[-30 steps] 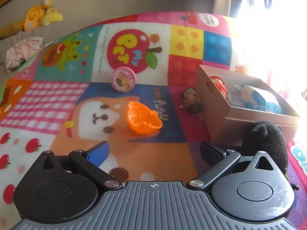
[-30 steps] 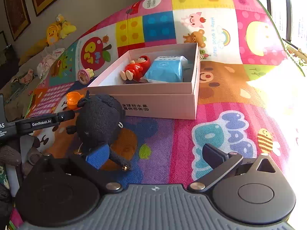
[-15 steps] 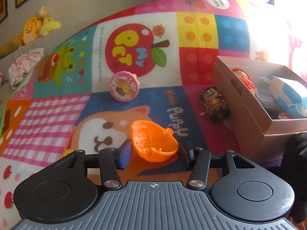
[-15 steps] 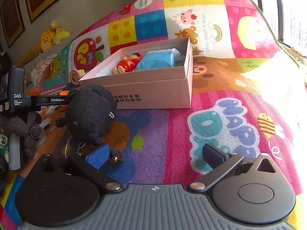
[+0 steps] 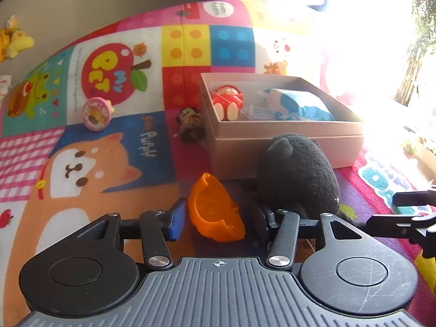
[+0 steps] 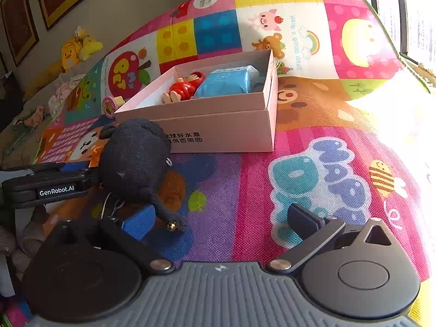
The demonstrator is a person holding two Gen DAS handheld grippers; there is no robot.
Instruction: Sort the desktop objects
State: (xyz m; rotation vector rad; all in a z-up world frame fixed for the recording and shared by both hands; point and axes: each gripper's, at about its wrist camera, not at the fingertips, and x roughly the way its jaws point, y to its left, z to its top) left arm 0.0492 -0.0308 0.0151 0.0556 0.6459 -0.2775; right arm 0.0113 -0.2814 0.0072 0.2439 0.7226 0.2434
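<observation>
Left hand-held gripper (image 5: pixel 218 219) clamps orange toy shell (image 5: pixel 215 209); right hand-held gripper (image 6: pixel 222 222) wide open, empty.
Lift over black plush (image 5: pixel 297 174), clear box (image 5: pixel 286 147) wall, release beside red doll (image 5: pixel 227 102).

A patchwork play mat (image 5: pixel 114 196) carries a pink box (image 5: pixel 286 141), with a black plush (image 5: pixel 297 174), brown figurine (image 5: pixel 190 125) and pink disc toy (image 5: pixel 96 113) beside it.

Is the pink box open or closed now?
Open. The pink box has no lid on top, and the red doll and blue packet inside it are visible from above.
</observation>
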